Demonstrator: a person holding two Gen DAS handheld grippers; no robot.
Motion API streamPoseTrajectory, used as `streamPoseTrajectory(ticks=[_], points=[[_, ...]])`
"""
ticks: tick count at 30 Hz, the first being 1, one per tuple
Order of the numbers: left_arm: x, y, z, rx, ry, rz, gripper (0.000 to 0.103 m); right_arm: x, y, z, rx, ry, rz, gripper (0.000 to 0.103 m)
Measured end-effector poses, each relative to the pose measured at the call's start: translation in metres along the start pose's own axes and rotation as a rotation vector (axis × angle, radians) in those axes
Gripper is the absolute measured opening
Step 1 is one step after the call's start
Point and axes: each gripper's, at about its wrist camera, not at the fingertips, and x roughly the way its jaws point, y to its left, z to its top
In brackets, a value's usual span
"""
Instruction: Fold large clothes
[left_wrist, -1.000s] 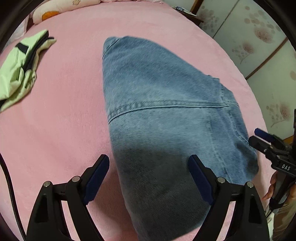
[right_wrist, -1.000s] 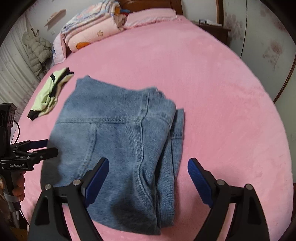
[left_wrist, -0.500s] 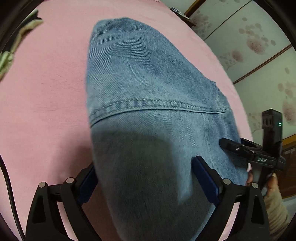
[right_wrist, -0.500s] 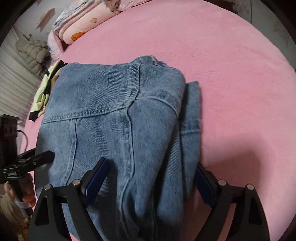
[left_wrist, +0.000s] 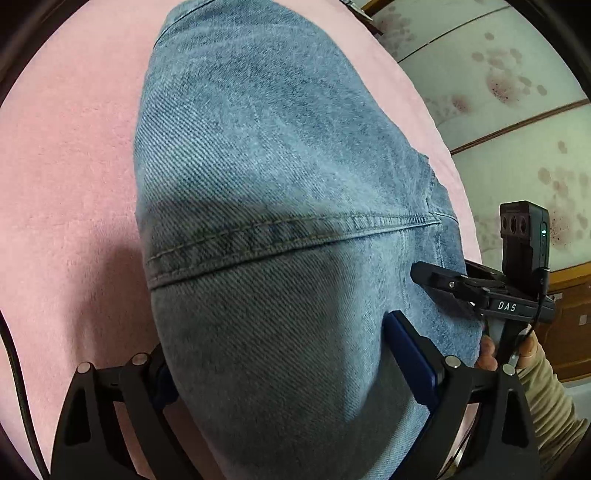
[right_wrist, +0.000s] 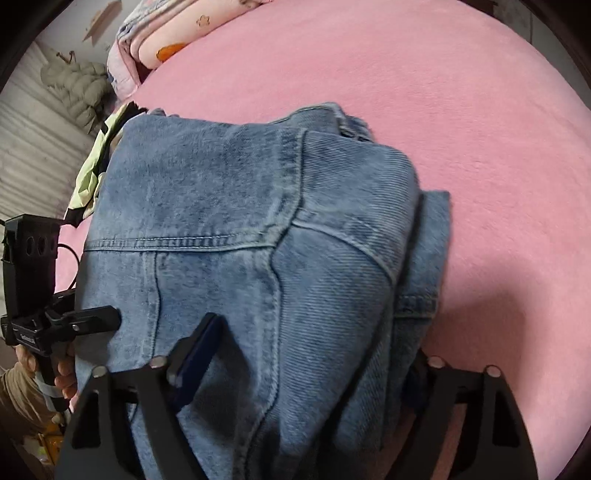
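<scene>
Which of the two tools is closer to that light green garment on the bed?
Left. The left tool is at the side of the jeans facing the green garment; the right tool is at their opposite side, farther off.

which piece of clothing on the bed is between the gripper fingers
The folded blue denim garment, straddled by both grippers. The lime-green garment lies beyond its far corner, away from both, and the puffy coat is off the bed.

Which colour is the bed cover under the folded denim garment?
Plain pink bed cover; it shows best in the right wrist view, around the denim garment.

Both grippers, left (left_wrist: 284, 362) and right (right_wrist: 314, 354), have closed in over the folded jeans (right_wrist: 258, 240).
</scene>
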Motion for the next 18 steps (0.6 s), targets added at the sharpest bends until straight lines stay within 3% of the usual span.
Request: streamPoseTrajectory(ticks=[3,5,8,10,14,18], points=[[-0.001,-0.004,0.001,-0.008,0.002,0.021,0.084,0.000,0.003,0.004,0.036,0.026,0.037,0.052],[-0.004,-0.008,0.000,-0.012,-0.002,0.036,0.076,-0.003,0.012,0.004,0.030,0.028,0.016,0.045],[-0.018,-0.016,-0.001,-0.023,-0.016,0.037,0.059,-0.014,0.022,0.003,0.042,0.012,-0.009,0.026],[-0.030,-0.024,-0.003,-0.003,-0.026,0.032,0.049,-0.023,0.026,0.002,0.062,-0.005,-0.010,0.023],[-0.061,-0.036,-0.011,0.047,-0.033,0.071,0.046,-0.042,0.055,-0.002,0.056,-0.035,-0.057,0.021],[-0.105,-0.031,-0.020,0.061,-0.030,0.084,0.046,-0.053,0.091,-0.013,0.083,-0.029,-0.017,0.020]])
